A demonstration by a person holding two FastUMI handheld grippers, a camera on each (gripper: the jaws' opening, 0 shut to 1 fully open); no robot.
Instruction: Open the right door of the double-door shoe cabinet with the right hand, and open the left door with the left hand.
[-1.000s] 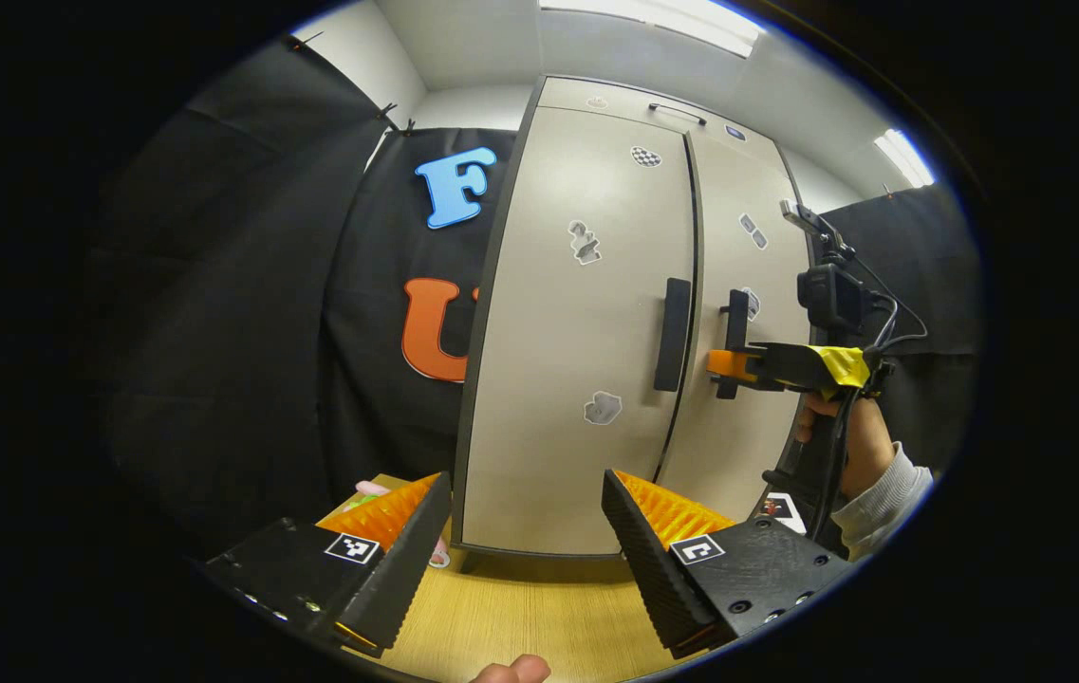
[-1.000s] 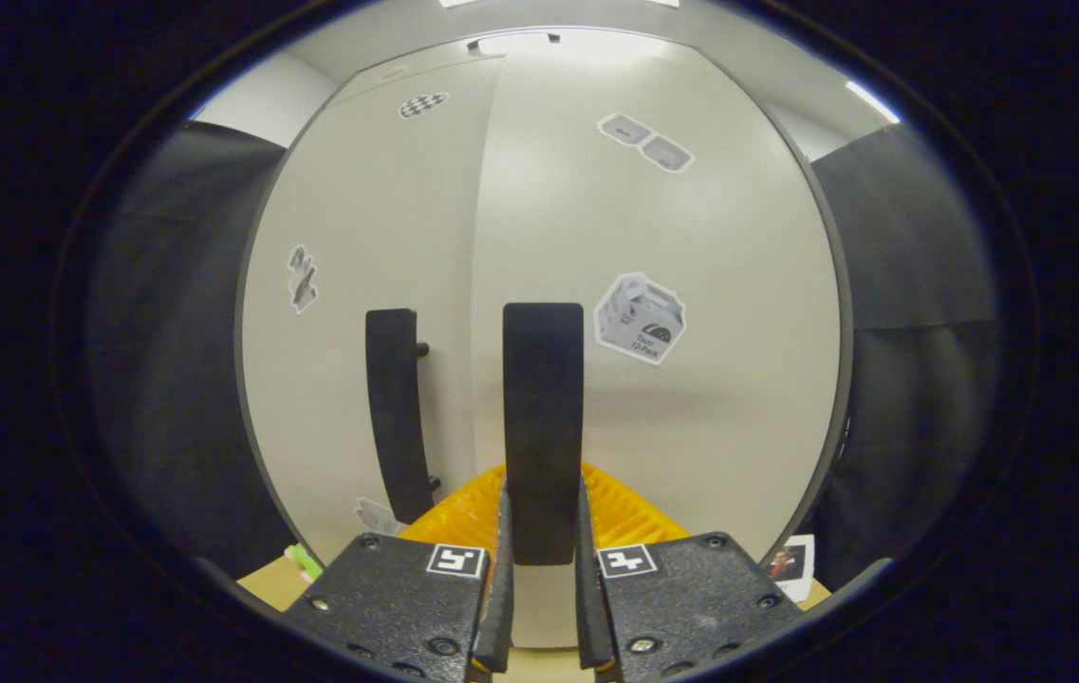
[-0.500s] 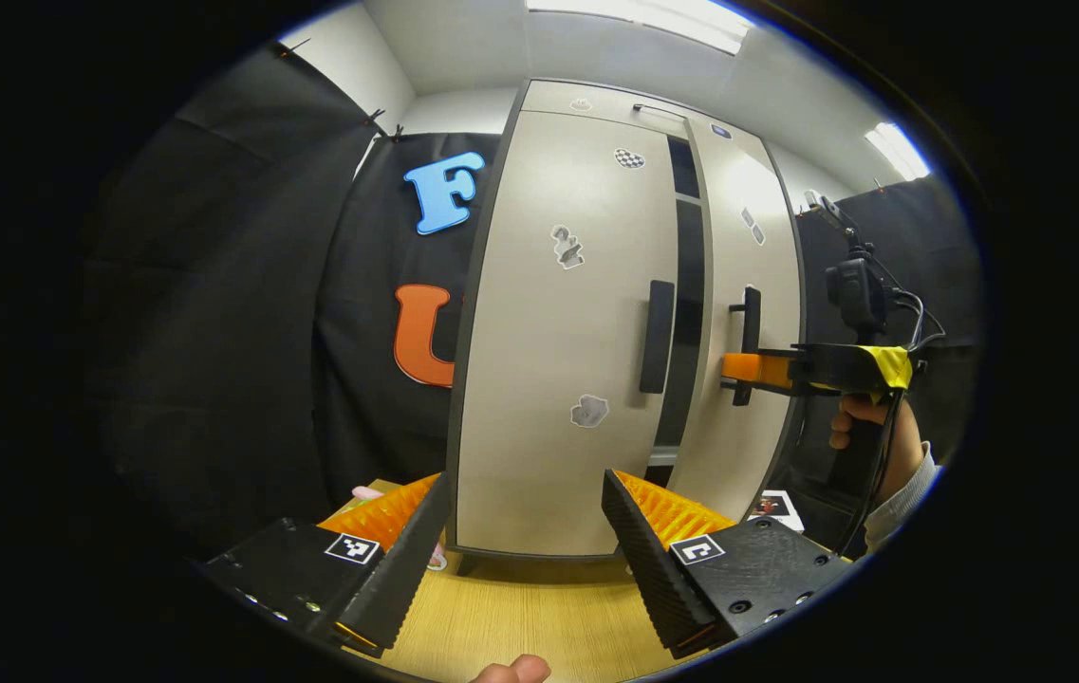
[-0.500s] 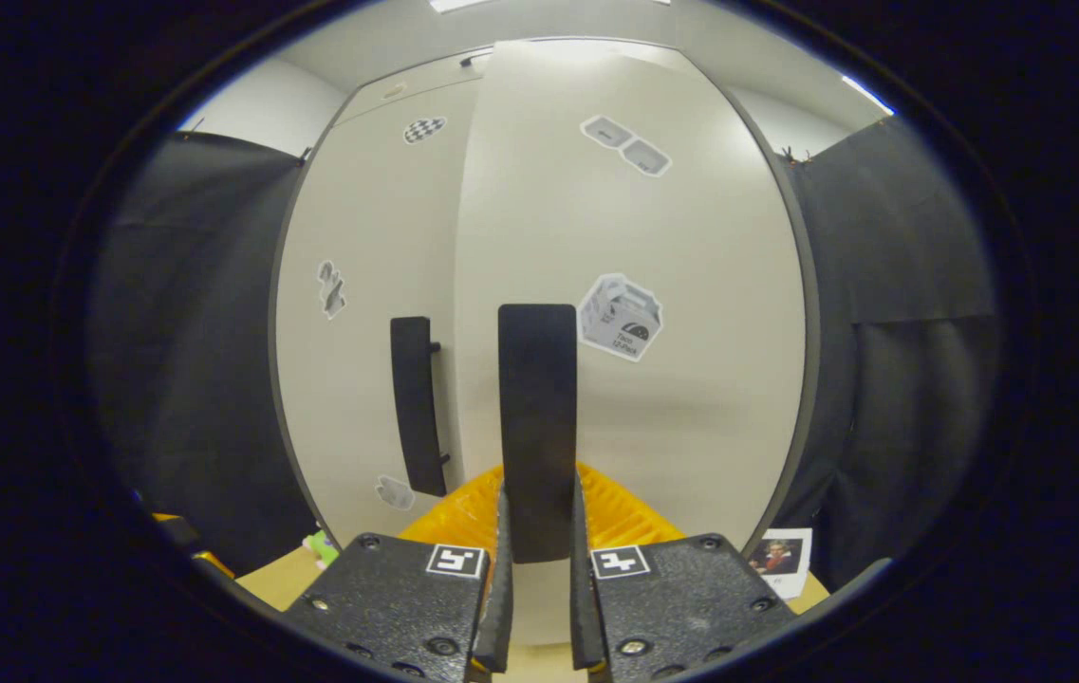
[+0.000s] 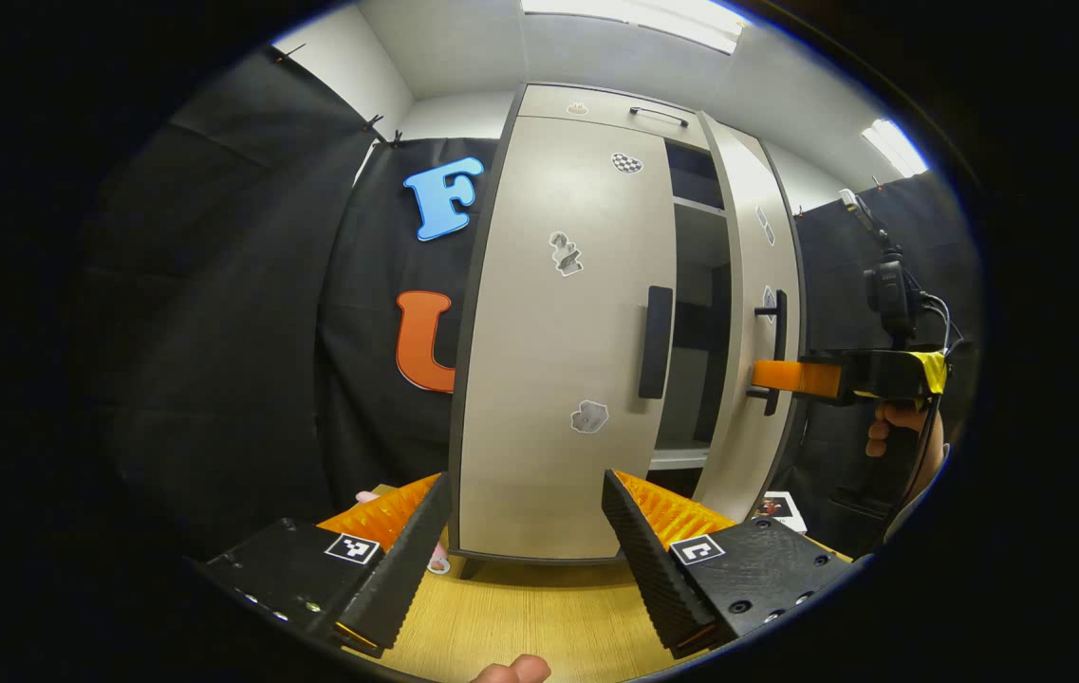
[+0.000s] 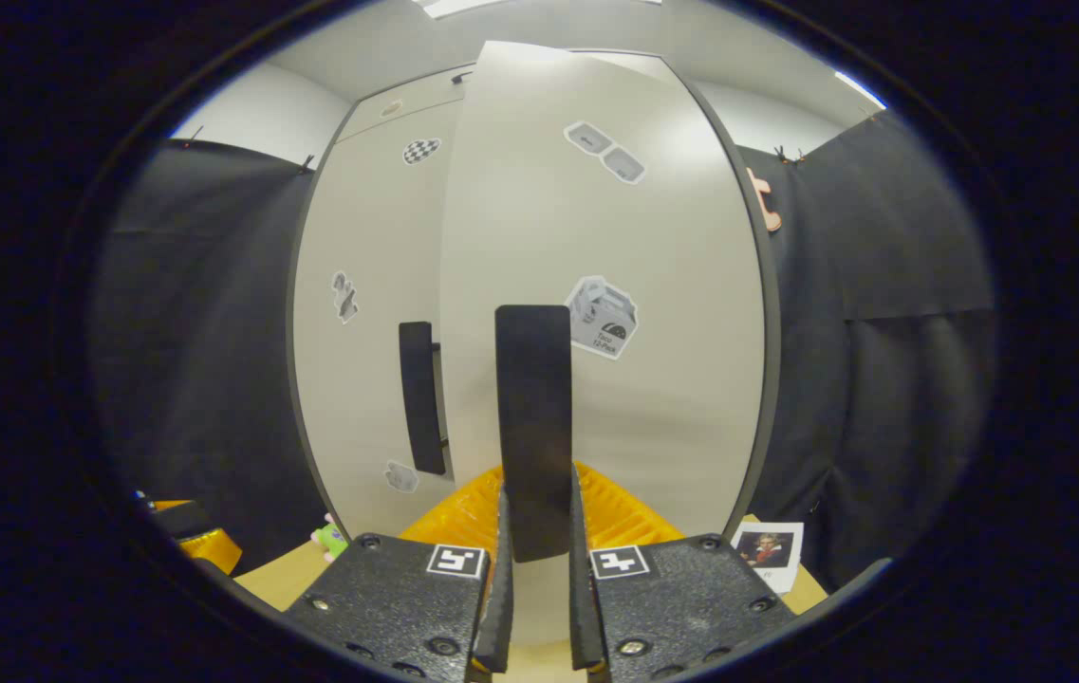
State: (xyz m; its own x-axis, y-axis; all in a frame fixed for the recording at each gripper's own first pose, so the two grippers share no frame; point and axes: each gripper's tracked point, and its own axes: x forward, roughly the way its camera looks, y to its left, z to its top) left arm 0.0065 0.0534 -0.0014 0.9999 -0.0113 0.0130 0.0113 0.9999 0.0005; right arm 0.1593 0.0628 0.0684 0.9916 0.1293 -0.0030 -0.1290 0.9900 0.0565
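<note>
Right gripper (image 6: 535, 569) pinches the right door's handle (image 6: 532, 427) dead ahead between both fingers; right door (image 6: 653, 379) stands partly swung out from the shoe cabinet (image 5: 596, 100). Left gripper (image 5: 528, 531) spread wide, holding nothing, above the bench (image 5: 530, 621); left door (image 5: 558, 341) shut, straight ahead and apart, its handle (image 5: 656, 341) untouched.

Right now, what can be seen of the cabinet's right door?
The right door is a tall, plain beige panel with a dark edge, matte like laminate. It stands partly open, showing a dark interior with shelves. A few stickers sit on its face. Its black vertical bar handle is clamped between the fingers of the right gripper. The left door beside it is shut.
</note>
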